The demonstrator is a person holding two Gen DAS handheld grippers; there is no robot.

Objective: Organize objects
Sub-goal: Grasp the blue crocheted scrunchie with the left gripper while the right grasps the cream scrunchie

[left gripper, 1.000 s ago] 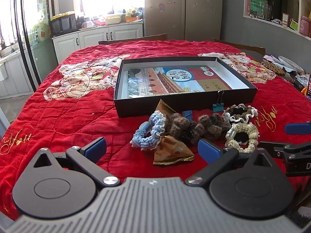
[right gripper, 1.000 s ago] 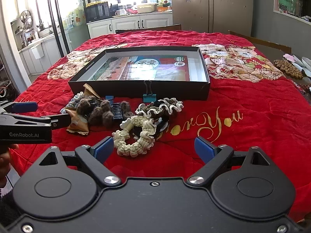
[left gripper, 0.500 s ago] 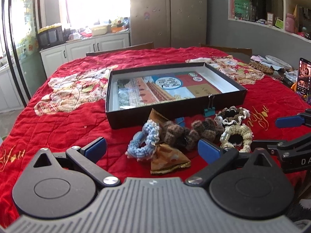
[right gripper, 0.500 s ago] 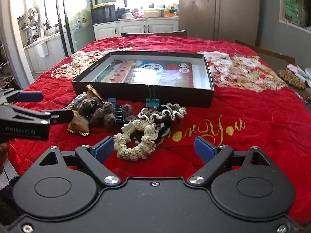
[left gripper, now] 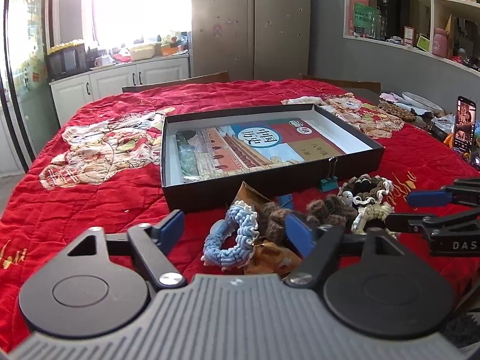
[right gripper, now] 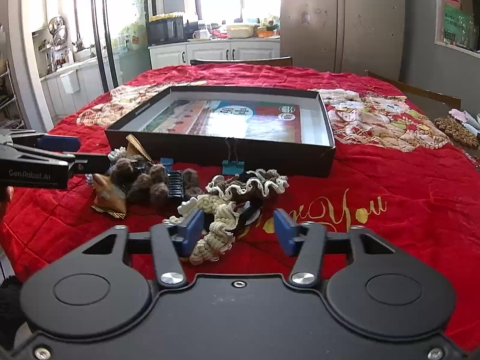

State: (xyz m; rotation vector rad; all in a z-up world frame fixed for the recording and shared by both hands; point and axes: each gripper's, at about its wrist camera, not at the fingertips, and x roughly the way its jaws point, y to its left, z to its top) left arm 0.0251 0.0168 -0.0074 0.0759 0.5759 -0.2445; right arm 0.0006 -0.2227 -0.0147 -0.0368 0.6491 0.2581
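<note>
A table covered by a red quilted cloth (left gripper: 90, 204) is recorded, with an open black shallow box (left gripper: 270, 186) set near its middle; a printed book (left gripper: 258, 147) is laid flat inside the box. A cluster of small items is gathered on the cloth just in front of the box's near wall: a blue crocheted scrunchie (left gripper: 231, 240), a brown fuzzy scrunchie (right gripper: 150, 183), a cream crocheted scrunchie (right gripper: 216, 225), a dark scrunchie with pale ruffled edging (right gripper: 249, 184), a dark blue hair comb clip (right gripper: 175, 184), a tan patterned fabric piece (right gripper: 109, 196) and a teal binder clip (right gripper: 233, 166) standing upright against the box wall. The left gripper (left gripper: 234, 231) is held low over the left end of the cluster; its jaws are closing, with the blue crocheted scrunchie lying between them but not pressed by the pads. The right gripper (right gripper: 237, 231) is held over the right end of the cluster; its jaws are likewise closing, the cream crocheted scrunchie lies between them beside the left pad, and no firm clamp is seen. Each gripper is visible from the side in the other's view. A phone (left gripper: 465, 126) with a lit screen is propped at the table's far right edge.
</note>
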